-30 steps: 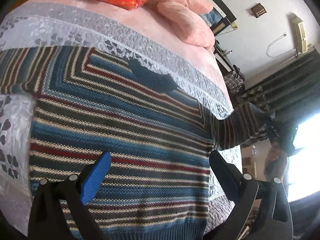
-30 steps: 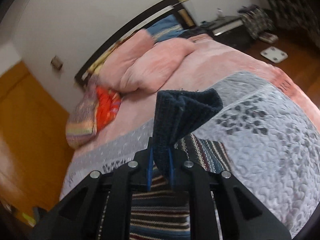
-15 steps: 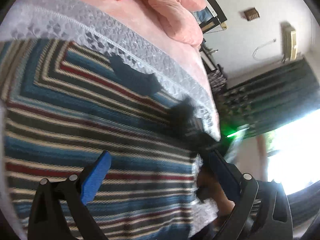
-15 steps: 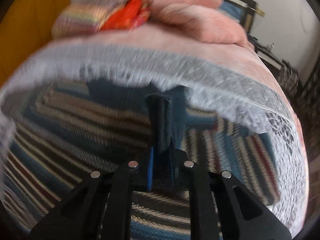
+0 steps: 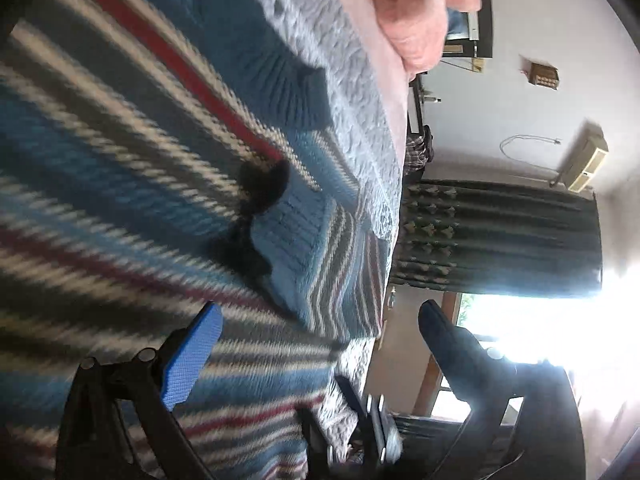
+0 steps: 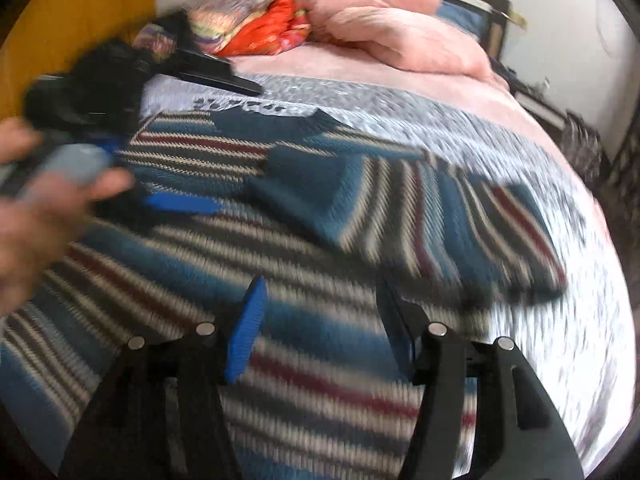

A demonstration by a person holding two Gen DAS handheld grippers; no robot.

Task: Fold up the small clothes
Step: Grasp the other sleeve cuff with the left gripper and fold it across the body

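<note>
**Both grippers wide over the striped sweater**

While the striped sweater [image 6: 280, 280] lies spread flat across the bed [image 6: 560, 184], its sleeve [image 6: 420, 208] is folded across the chest, the dark blue cuff resting near the collar. The right gripper [image 6: 320, 312] hovers low over the sweater's body with its jaws wide apart and nothing between them. The left gripper [image 5: 316, 328] is likewise spread wide and empty, tilted over the sweater near the bed's edge; the right wrist view shows it at the left, gripped by a hand [image 6: 36, 216] whose fingers curl around its grey handle. Pink pillows [image 6: 392, 28] sit at the head of the bed. Motion blur softens both views, and no writing or label can be read.
</note>
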